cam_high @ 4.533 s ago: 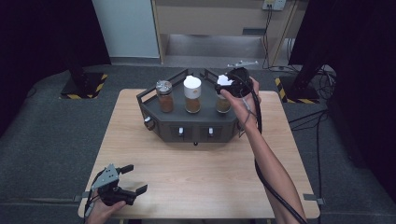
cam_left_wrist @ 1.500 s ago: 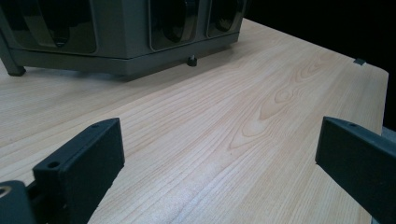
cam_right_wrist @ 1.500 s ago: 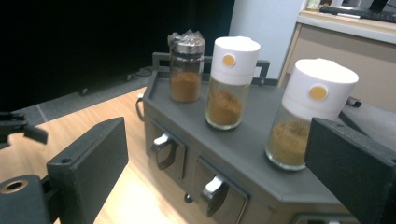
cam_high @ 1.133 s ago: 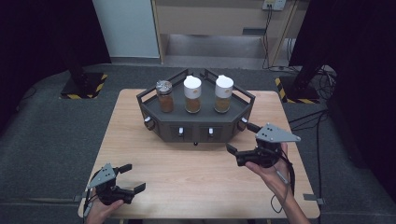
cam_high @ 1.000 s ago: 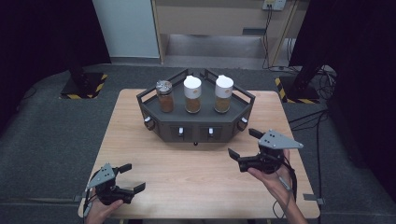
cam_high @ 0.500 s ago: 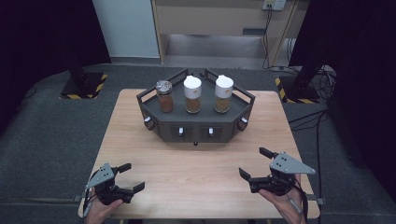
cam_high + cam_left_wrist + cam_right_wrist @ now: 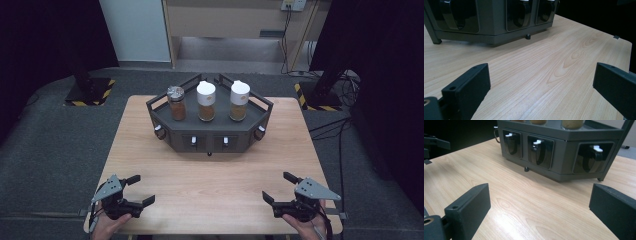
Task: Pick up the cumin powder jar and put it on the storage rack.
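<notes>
Spanning dark floor (image 7: 45, 150), wooden table (image 7: 215, 180)

The high view looks forward and down from above the person's side, taking in the whole table (image 7: 215, 180) with the dark rack (image 7: 210, 127) at its far half. Each gripper view sits low, just above the tabletop at a near corner, facing the rack's front (image 7: 486, 22) (image 7: 559, 152) from close by. All three share that front and the bare wood before it.
</notes>
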A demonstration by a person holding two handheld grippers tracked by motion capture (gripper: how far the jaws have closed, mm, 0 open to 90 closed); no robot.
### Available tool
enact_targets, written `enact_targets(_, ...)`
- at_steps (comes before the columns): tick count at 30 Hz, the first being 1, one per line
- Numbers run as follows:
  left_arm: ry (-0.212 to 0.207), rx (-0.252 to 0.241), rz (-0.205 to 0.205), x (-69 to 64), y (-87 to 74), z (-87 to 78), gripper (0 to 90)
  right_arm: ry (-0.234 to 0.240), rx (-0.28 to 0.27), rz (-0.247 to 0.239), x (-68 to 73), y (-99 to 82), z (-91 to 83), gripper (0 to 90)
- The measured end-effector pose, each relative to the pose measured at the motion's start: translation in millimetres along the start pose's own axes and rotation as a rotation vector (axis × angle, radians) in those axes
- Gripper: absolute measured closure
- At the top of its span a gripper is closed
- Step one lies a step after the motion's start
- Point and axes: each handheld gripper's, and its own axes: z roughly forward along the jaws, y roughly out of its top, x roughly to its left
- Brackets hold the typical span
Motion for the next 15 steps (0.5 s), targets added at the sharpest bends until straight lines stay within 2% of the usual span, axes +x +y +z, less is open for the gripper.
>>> enact_targets(6,-0.005,-0.001,0.005,-0.1,0.1,0.4,0.3,-0.017,0.011,-0.003,-1.9,-13.5,0.0,3.9)
enact_targets(15,-0.013,-0.001,0.011,0.1,0.5,1.1,0.3,-0.029,0.012,-0.014,-4.5,-19.4,1.6,4.7)
